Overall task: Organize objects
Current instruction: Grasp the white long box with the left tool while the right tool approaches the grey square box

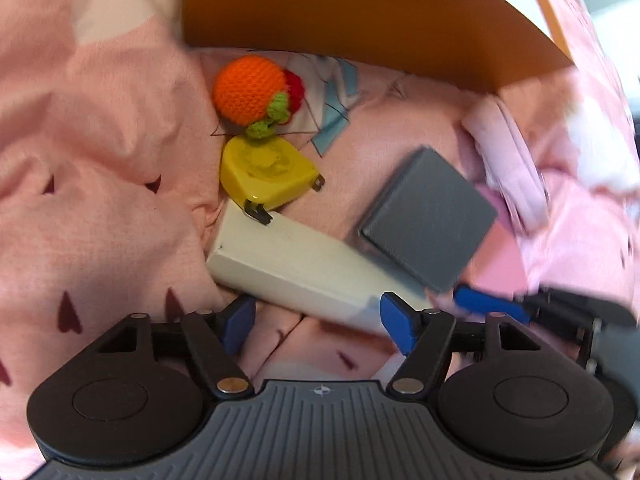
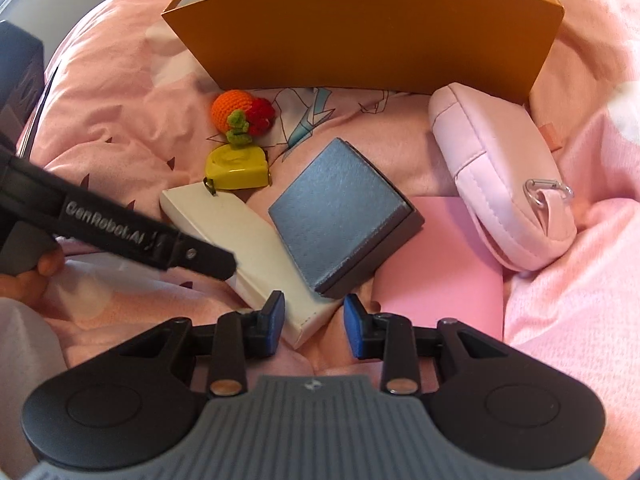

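Observation:
A long white box lies on pink bedding, with a yellow tape measure resting against its far end. My left gripper hangs over the box's near end, jaws wide open, pads clear of it. In the right wrist view my right gripper straddles the near corner of the white box. Its jaws are partly open: the left pad is close against the box, the right pad stands apart. A grey box leans on the white box's right side. The crochet orange toy lies beyond the tape measure.
An open orange cardboard box stands at the back with several items inside. A pink pouch and a flat pink pad lie to the right. The left gripper's black arm and a hand reach in from the left.

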A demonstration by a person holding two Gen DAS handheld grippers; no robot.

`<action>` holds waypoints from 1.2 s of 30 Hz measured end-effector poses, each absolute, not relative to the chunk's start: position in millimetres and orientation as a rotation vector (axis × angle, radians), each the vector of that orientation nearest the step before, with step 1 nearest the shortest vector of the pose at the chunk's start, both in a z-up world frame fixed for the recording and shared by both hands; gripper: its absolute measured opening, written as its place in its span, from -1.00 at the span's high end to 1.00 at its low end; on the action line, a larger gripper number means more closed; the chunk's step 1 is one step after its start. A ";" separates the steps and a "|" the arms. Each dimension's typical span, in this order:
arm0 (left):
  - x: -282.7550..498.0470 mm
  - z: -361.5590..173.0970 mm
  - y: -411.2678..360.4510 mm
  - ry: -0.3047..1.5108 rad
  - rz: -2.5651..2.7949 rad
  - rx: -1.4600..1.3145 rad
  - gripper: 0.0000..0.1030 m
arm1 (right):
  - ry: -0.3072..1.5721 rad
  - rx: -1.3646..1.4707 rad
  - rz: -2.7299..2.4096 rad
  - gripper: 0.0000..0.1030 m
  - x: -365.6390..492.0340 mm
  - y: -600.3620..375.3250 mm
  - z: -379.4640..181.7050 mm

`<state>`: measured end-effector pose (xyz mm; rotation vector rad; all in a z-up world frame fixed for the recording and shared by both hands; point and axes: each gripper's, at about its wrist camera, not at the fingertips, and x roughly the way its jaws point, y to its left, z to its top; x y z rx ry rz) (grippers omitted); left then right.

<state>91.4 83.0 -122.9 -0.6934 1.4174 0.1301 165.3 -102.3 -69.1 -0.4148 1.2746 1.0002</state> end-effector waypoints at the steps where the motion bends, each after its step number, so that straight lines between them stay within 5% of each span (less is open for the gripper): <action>1: 93.3 -126.3 83.7 1.413 0.148 -0.715 -0.54 | 1.274 -0.413 1.002 0.32 165.3 -102.5 -69.2; 13: 103.6 -137.9 76.2 1.384 0.277 -0.793 -0.27 | 1.268 -0.408 0.989 0.32 170.3 -103.4 -69.9; 20: 94.3 -123.9 78.6 1.289 0.269 -0.787 0.08 | 1.281 -0.367 0.957 0.30 176.5 -106.9 -69.0; 25: 89.9 -102.7 77.0 1.229 0.226 -0.711 0.23 | 1.267 -0.281 0.890 0.06 189.8 -114.1 -62.8; 36: 99.4 -91.1 79.1 1.188 0.214 -0.597 0.30 | 1.319 -0.170 0.831 -0.13 219.0 -96.0 -80.3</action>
